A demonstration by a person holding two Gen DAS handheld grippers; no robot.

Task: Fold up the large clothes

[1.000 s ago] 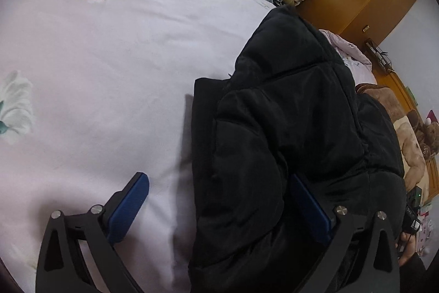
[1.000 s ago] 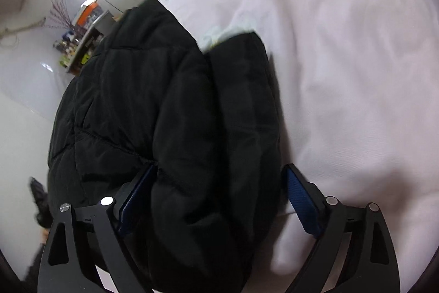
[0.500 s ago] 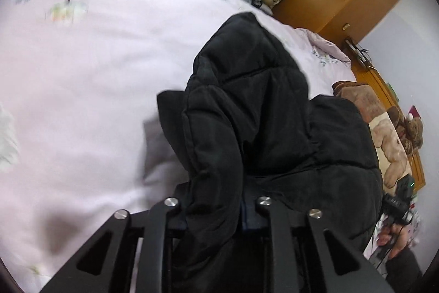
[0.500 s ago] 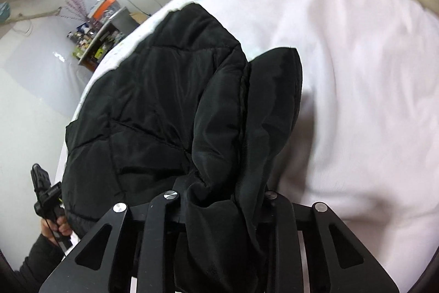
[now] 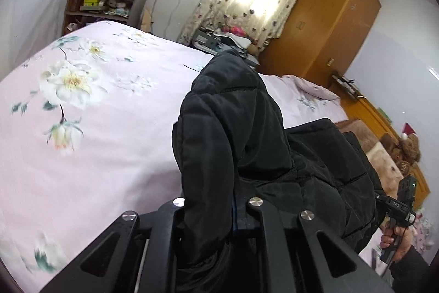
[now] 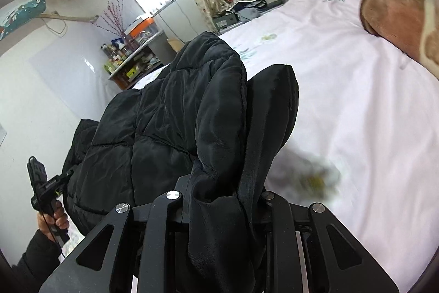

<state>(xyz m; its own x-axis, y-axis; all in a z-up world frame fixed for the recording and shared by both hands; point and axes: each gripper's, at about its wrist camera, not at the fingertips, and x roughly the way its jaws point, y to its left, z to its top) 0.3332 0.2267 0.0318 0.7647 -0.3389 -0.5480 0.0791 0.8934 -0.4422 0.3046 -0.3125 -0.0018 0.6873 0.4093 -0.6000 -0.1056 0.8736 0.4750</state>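
L gripper [image 5: 211, 213] & R gripper [image 6: 219, 199] now clamped on jacket [image 5: 247, 133], lifted higher off bed [image 5: 96, 155]

Black quilted puffer jacket [image 5: 247, 144], glossy fabric stitched in padded panels. Bunched and lifted at two pinched edges, folds standing upright above a pale pink floral bed sheet [image 5: 109, 128]. Bulk sagging between the held ends.

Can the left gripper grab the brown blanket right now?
Probably not. The left gripper is shut on the black jacket, and the brown blanket lies behind that jacket.
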